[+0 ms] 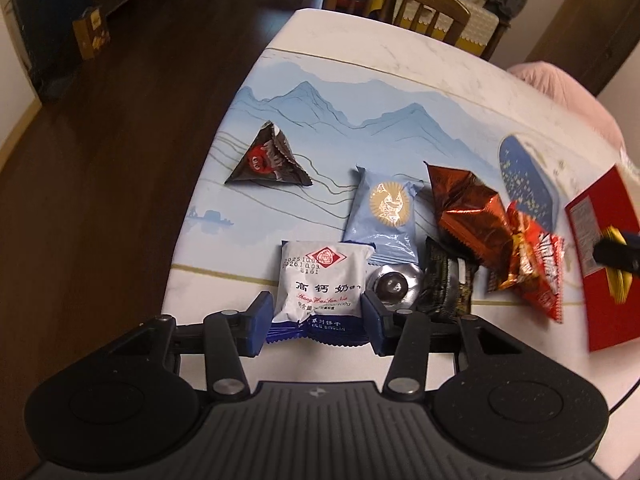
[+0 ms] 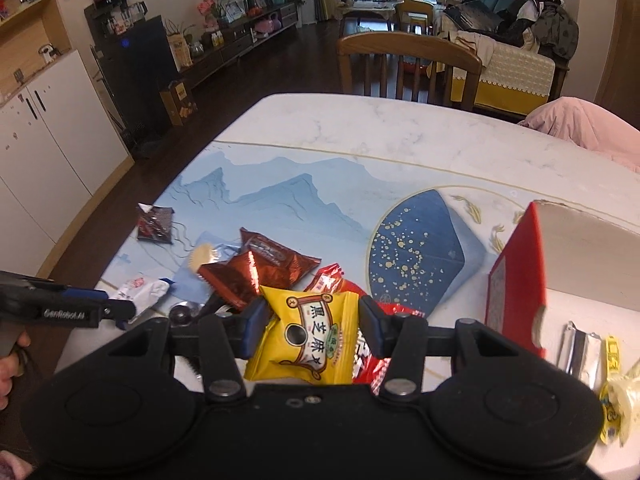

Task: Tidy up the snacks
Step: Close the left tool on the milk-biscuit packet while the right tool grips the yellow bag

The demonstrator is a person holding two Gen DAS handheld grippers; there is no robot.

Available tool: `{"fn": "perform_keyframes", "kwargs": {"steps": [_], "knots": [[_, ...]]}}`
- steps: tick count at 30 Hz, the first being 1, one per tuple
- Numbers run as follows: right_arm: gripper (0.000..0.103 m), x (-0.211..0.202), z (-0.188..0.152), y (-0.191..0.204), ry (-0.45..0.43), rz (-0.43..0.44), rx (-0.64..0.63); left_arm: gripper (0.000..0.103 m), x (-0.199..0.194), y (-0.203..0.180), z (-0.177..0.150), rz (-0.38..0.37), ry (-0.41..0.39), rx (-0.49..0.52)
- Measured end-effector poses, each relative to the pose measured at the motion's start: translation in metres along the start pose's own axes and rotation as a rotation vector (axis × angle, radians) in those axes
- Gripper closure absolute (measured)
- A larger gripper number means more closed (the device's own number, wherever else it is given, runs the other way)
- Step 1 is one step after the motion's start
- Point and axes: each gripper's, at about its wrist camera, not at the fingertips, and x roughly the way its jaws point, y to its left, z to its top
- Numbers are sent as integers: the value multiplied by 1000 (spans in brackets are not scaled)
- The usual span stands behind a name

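My left gripper [image 1: 316, 314] pinching white biscuit packet [image 1: 320, 284], pads against both its sides, just above table [image 1: 400, 64]. My right gripper [image 2: 312, 330] clamped on yellow sesame packet [image 2: 308, 340], held over red snack bag [image 2: 384, 356].

Left view alone shows: dark triangular candy pouch [image 1: 269, 156] lying apart at left, pale blue packet [image 1: 382, 216], silver foil disc [image 1: 395, 287], black packet [image 1: 448, 286].

Right view alone shows: red box [image 2: 516, 276] open, pale inside, silver and yellow wrappers [image 2: 586, 354] beside it.
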Motion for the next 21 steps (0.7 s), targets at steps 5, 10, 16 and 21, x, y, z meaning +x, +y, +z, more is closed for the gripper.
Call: {"fn": "perform_keyframes", "kwargs": {"steps": [5, 10, 16, 21], "knots": [[55, -21, -10, -1, -14, 11, 15, 56, -7, 4, -4, -13, 9, -32], [55, -31, -27, -2, -1, 24, 26, 56, -9, -4, -23, 10, 1, 38], [55, -37, -45, 1, 12, 32, 37, 56, 2, -6, -41, 17, 37, 42], [55, -44, -52, -2, 7, 38, 53, 47, 3, -12, -37, 44, 13, 71]]}}
